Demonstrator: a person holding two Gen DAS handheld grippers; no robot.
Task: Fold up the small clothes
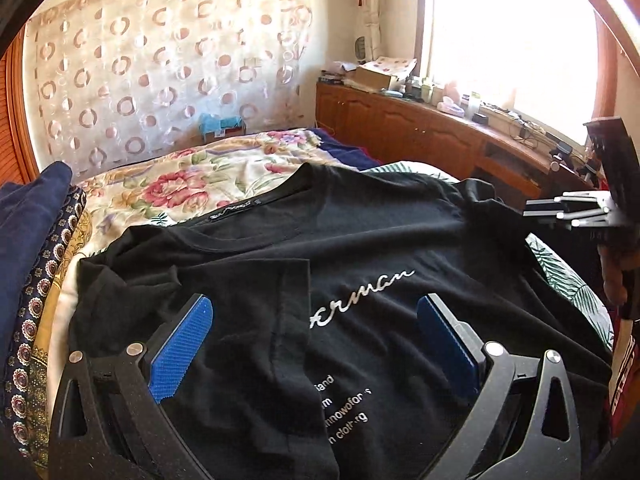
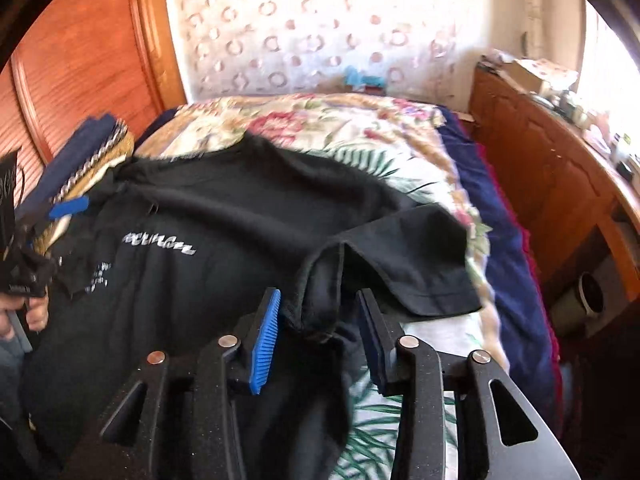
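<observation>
A black T-shirt [image 1: 360, 240] with white lettering lies spread on the bed, its left side and sleeve folded in over the front. My left gripper [image 1: 314, 312] is open wide and hovers just above the folded part of the shirt, holding nothing. In the right wrist view the same T-shirt [image 2: 224, 216] shows, with its right sleeve [image 2: 404, 256] bunched up. My right gripper [image 2: 318, 304] is open, its blue pads on either side of the sleeve's raised fold near the shirt's right edge. It also shows at the right edge of the left wrist view [image 1: 572, 210].
A floral quilt [image 1: 192, 176] covers the bed. Folded dark-blue and patterned clothes [image 1: 36, 248] are stacked at the left. A wooden cabinet [image 1: 420, 128] with clutter runs under the window at the right. A wooden wardrobe [image 2: 84, 60] stands at the left.
</observation>
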